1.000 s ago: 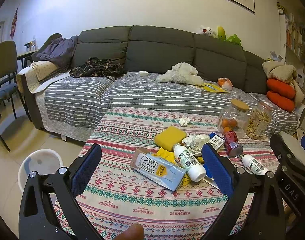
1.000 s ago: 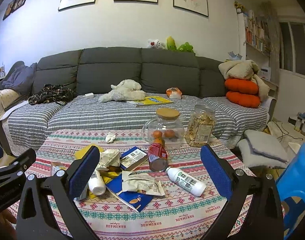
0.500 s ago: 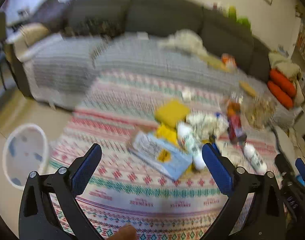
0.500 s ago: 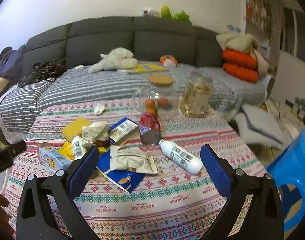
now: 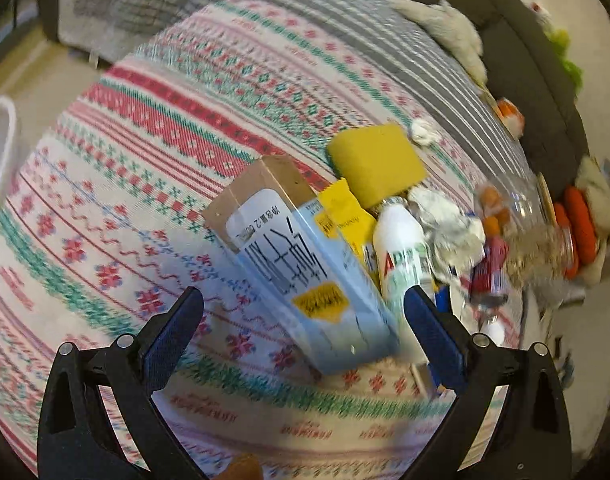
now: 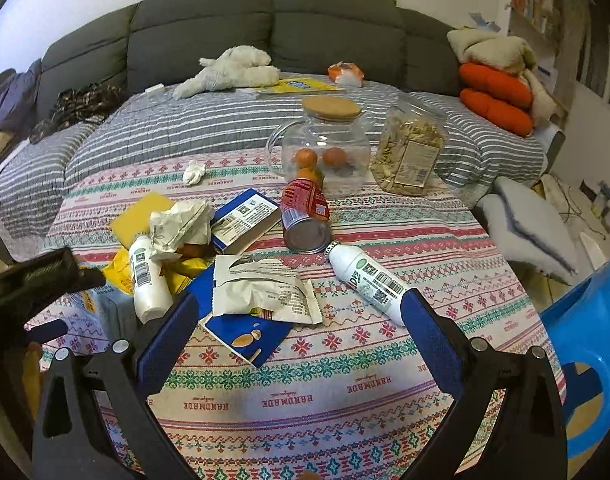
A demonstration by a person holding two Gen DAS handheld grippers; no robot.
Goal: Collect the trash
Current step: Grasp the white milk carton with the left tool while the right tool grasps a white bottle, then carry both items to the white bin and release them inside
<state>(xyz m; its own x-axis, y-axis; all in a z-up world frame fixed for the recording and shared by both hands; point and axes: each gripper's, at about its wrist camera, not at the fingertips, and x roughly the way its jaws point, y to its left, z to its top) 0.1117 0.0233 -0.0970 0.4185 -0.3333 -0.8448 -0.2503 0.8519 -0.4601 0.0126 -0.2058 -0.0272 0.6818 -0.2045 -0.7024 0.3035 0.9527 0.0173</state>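
Our left gripper (image 5: 303, 320) has its jaws wide apart, nothing between the pads; it hangs low over the cloth (image 5: 153, 184), and the view is motion-blurred. The carton (image 5: 301, 264) lies flat just ahead of it, its near end reaching in between the fingertips, not touching either pad that we can see; a white bottle (image 5: 401, 248) lies alongside the carton, close to the right finger; yellow wrapper (image 5: 345, 216) and sponge (image 5: 375, 164) sit further ahead; crumpled paper (image 5: 449, 224) ahead-right; the basket (image 5: 1, 152) rim shows far left, off the table.

Our right gripper (image 6: 295, 318) is also spread wide and empty, above the near part of the table. Foil pouch (image 6: 265, 288) lies just ahead between the fingers on top of a blue packet (image 6: 245, 332); a second bottle (image 6: 365, 276) lies ahead with its base by the right fingertip; can (image 6: 305, 216) on its side further ahead, touching that bottle's cap; blue box (image 6: 245, 220) left of the can; jar (image 6: 319, 148) and snack bag (image 6: 409, 156) at the far edge; sofa (image 6: 265, 24) behind. The left gripper's body shows at the left edge of this view, over the carton.
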